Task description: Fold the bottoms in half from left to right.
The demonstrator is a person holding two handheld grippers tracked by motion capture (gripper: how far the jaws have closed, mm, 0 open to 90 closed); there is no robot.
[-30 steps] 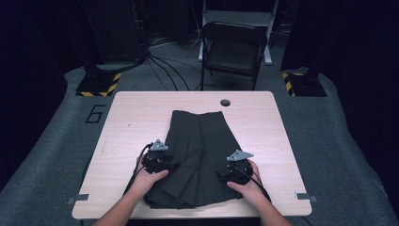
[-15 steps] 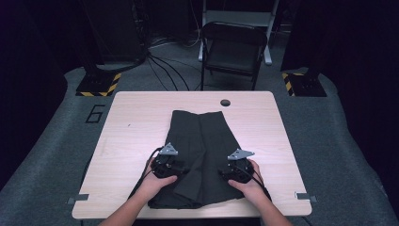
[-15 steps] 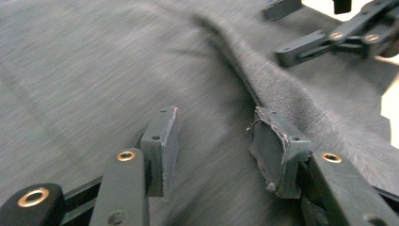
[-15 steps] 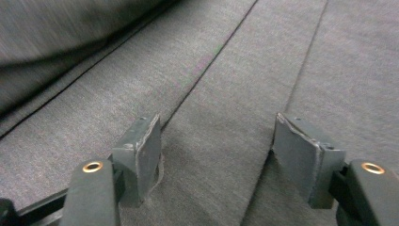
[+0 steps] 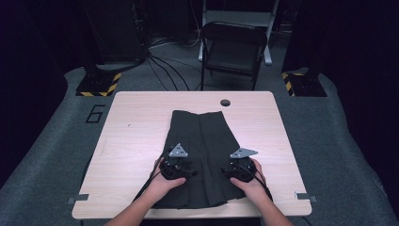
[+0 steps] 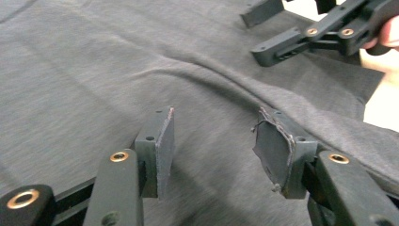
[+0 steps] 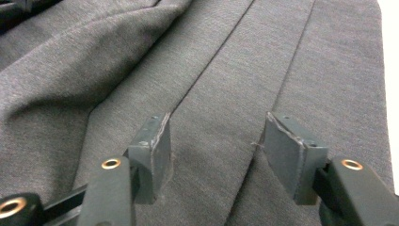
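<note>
**A:** Dark studio, grey carpet, folding chair (image 5: 233, 52) at the far side, pale wooden table (image 5: 136, 141) in the middle. Dark grey pleated skirt (image 5: 202, 141) spread flat across the centre, narrow end far, wide hem hanging near the front edge.

**B:** Yep. Going left to right: left gripper (image 5: 181, 165) sitting on the near-left part of the cloth, jaws spread, nothing pinched between them. Clear in the left gripper view too, left gripper (image 6: 214, 146) hovering just over a soft ridge (image 6: 211, 82) running across the fabric.

**A:** Right gripper (image 5: 237, 168) then, over the near-right part of the skirt. Also spread wide, nothing held. Right gripper view: right gripper (image 7: 214, 146) straddling a pleat line (image 7: 214, 56), cloth lying smooth below.

**B:** So skirt under both tools, between and beyond them, hem closest to the hands.

**A:** Looks like lining up for a grab near the hem, probably for a fold. Tips: drop both sets of jaws low enough to catch the layers meant to move, not just the top one. Pinch at matching height on each side. Lift together, evenly, otherwise pleats skewed. Maybe flatten that left ridge first.

**B:** Agreed. Slow and level.
</note>
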